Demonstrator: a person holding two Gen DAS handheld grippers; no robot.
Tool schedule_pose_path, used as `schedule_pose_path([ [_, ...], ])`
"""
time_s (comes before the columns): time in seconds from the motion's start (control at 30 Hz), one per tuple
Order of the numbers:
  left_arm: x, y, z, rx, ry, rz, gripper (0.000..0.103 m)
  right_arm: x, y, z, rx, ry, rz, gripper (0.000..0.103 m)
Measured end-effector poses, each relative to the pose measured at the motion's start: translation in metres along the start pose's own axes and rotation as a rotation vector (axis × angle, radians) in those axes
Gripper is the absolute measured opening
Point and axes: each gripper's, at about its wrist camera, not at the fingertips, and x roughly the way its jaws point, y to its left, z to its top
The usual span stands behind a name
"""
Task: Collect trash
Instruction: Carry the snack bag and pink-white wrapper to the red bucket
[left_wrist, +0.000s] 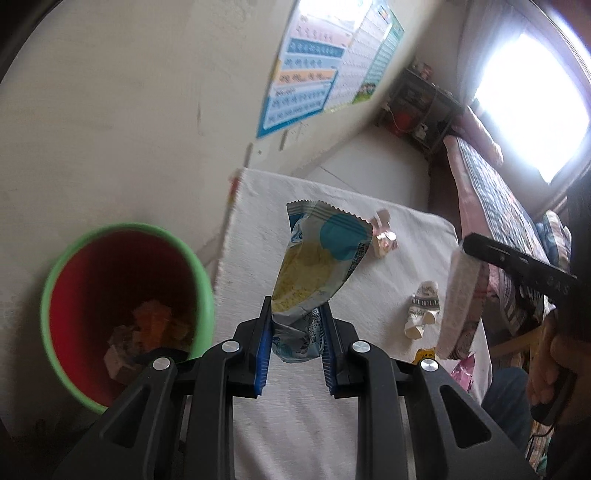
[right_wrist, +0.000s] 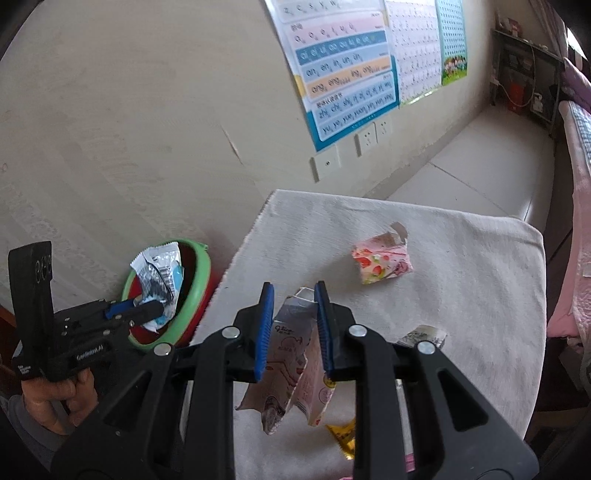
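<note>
My left gripper (left_wrist: 295, 306) is shut on a crumpled blue, yellow and silver snack bag (left_wrist: 321, 262) and holds it up beside the green-rimmed red bin (left_wrist: 125, 227). In the right wrist view that gripper (right_wrist: 162, 308) hangs over the bin (right_wrist: 201, 273), gripping the snack bag (right_wrist: 159, 269). My right gripper (right_wrist: 294, 291) is shut on a flattened pink and white carton (right_wrist: 291, 373) above the table; it (left_wrist: 469, 251) and the carton (left_wrist: 461, 295) also show in the left wrist view. A hand (right_wrist: 62, 395) holds the left gripper.
The white cloth on the table (right_wrist: 461, 277) bears a crushed strawberry-print carton (right_wrist: 382, 260), a small crumpled wrapper (right_wrist: 424, 336) and a yellow wrapper (right_wrist: 343, 435). Trash lies in the bin. The wall is close behind it. A bed (left_wrist: 491, 192) stands at the right.
</note>
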Motion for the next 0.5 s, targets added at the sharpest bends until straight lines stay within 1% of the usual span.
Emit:
schedule_pose_path([
  [0.27,-0.027,0.026,0.000,-0.031,-0.053,0.026,0.021,-0.010,0.037,0.008,-0.062,-0.020,0.023,0.023],
  [0.5,-0.044,0.055,-0.007,-0.082,-0.078,0.055,0.021,0.002,0.077,0.017,-0.119,-0.014,0.067,0.023],
])
